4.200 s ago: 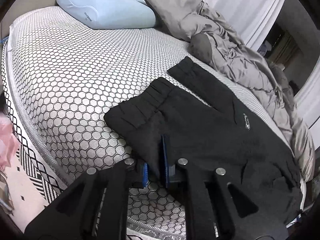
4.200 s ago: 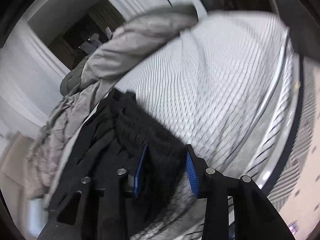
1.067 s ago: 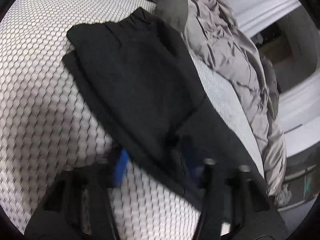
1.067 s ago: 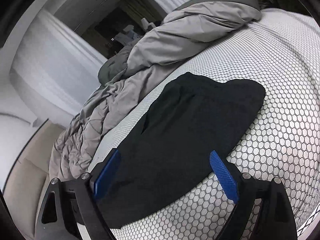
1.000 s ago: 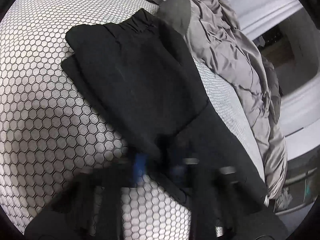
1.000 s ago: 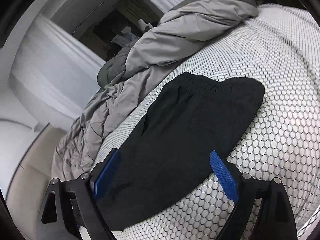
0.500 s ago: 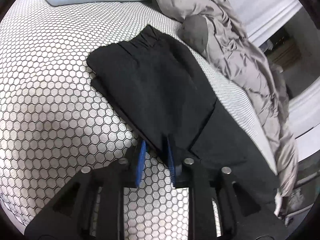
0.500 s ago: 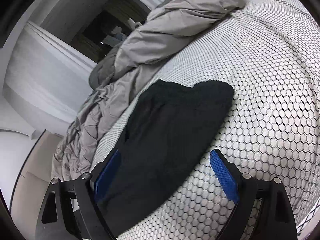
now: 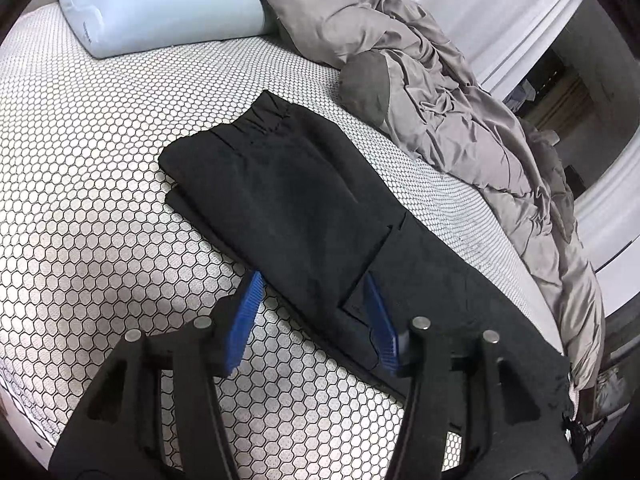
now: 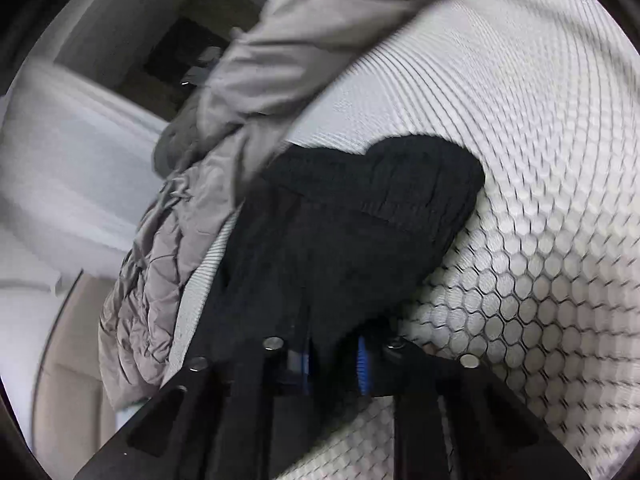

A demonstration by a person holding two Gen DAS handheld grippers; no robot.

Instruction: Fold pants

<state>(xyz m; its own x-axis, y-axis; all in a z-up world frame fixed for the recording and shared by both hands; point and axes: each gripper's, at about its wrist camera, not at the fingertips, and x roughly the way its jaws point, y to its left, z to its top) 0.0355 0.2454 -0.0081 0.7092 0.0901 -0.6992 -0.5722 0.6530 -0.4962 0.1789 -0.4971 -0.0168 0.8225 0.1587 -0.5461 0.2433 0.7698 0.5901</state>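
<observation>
Lying lengthwise-folded on the honeycomb mattress point(image 9: 92, 216): black pants point(image 9: 304, 200). Opening off them, left gripper point(image 9: 312, 316); right gripper point(image 10: 334, 364) clenching their near edge. Likely remaining: crosswise folding.

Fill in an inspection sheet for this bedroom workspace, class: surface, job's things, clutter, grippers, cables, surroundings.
Surface: mattress with a hexagon-patterned cover, mostly bare on the near side.
Job's things: black pants lying partly folded on the mattress, elastic waistband at the far end.
Clutter: grey duvet bunched along the far edge; light blue pillow and grey pillow at the head.
Grippers: left gripper opening, jaws astride the pants' near fold without pressing; right gripper shut on the pants' edge, view blurred.
Cables: nothing seen.
Surroundings: white curtains and a dim doorway beyond.
</observation>
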